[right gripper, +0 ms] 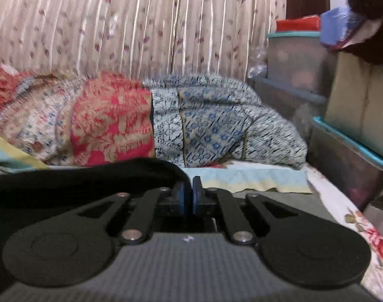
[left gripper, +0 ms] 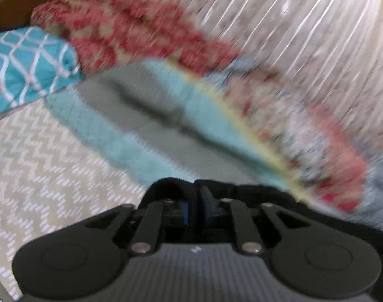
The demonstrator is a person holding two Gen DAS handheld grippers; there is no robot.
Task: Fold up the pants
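Pants (right gripper: 90,173), black, drape over the left finger of the right hand-held gripper (right gripper: 187,196), pinched between its near-closed pads above the bed (right gripper: 254,178). Black cloth also hangs across the left hand-held gripper (left gripper: 195,201), jaws nearly closed on it.

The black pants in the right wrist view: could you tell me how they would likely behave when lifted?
Probably floppy: the black pants sag in a curve beside the right claw. Likely light, since the cloth looks thin at its edge. They would probably drag over the bedsheet rather than slide as one piece.
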